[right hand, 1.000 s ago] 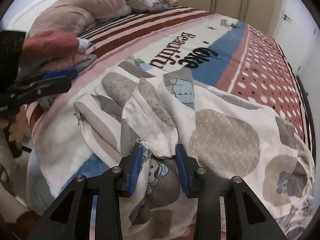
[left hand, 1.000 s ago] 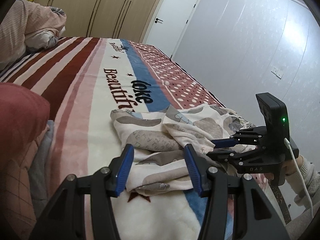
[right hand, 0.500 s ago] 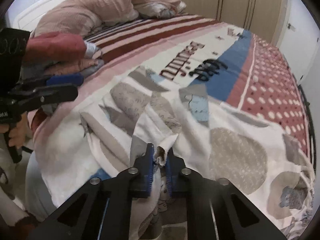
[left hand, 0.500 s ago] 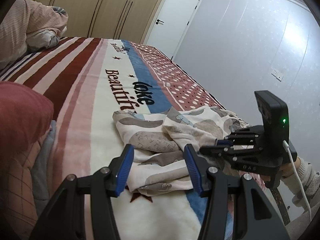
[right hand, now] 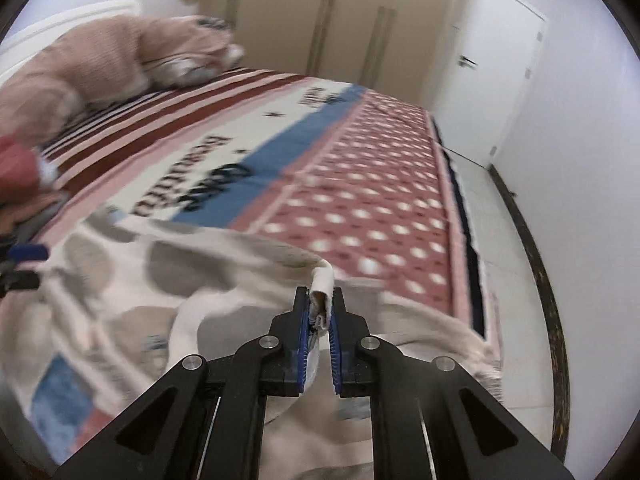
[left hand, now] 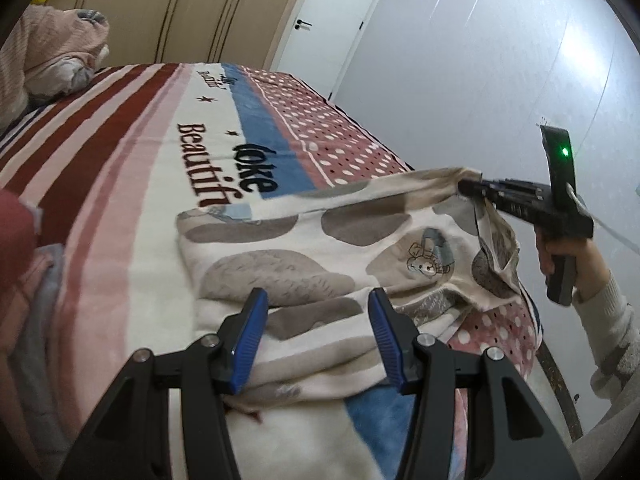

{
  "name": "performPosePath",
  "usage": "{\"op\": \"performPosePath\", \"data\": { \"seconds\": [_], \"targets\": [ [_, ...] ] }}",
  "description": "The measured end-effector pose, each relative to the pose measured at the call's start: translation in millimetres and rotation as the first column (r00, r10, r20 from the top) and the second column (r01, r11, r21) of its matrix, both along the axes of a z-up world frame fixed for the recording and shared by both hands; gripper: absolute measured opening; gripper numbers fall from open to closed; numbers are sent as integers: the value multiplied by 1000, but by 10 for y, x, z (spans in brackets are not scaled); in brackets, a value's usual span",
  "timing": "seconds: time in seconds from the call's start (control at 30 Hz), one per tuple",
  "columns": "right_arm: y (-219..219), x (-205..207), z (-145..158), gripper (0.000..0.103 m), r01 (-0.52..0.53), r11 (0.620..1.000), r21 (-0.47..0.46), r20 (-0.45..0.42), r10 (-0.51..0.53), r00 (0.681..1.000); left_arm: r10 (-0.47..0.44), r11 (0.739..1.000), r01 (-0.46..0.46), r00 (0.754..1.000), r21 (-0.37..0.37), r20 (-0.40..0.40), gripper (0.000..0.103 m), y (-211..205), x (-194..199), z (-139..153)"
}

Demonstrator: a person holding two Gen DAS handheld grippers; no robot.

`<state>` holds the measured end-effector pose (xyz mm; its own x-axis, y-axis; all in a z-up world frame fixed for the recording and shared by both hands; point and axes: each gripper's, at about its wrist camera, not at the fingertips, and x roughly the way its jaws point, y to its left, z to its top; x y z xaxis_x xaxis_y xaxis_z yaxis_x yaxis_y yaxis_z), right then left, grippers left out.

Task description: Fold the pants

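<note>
- Since the earlier frame, lifted off the bed (left hand: 132, 184): one edge of the pants (left hand: 320, 240), pinched tight in the right gripper (right hand: 320, 314).
- Elsewhere, draped on the blanket.
- Left gripper (left hand: 316, 332): partly spread above the cloth, gripping nothing.

The bed (left hand: 132, 184) is covered by a blanket (left hand: 280, 148) striped red and pink, lettered, blue-banded and dotted. Spotted pants (left hand: 304, 248) are spread at centre, one corner raised off it at right. Pink bedding (left hand: 48, 52) is heaped at upper left, and folded clothes (left hand: 20, 264) are stacked at the left edge.
</note>
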<state>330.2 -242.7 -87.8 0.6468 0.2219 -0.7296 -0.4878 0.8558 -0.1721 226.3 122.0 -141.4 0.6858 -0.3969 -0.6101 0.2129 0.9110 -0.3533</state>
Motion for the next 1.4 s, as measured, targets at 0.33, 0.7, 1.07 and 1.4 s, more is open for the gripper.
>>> {"op": "performPosePath", "data": {
  "seconds": [0.33,0.7,1.07,1.4],
  "targets": [
    [-290,583,-441,14,1,997,77,-106,7,994,13,998,-9,998,59,-67,48,-305,370,-146],
    [-932,14,-387,48,114,965,237,-192,-69,979,27,997,-21,997,78,-78,48,-331,269,-109],
    [-272,-513,-520,62,34,985,170,-98,-18,995,5,997,-3,1000,74,-28,48,-454,109,109],
    [-1130,-622,-664,27,288,955,71,-55,-284,957,38,997,-36,999,71,-32,48,-517,-29,139]
  ]
}}
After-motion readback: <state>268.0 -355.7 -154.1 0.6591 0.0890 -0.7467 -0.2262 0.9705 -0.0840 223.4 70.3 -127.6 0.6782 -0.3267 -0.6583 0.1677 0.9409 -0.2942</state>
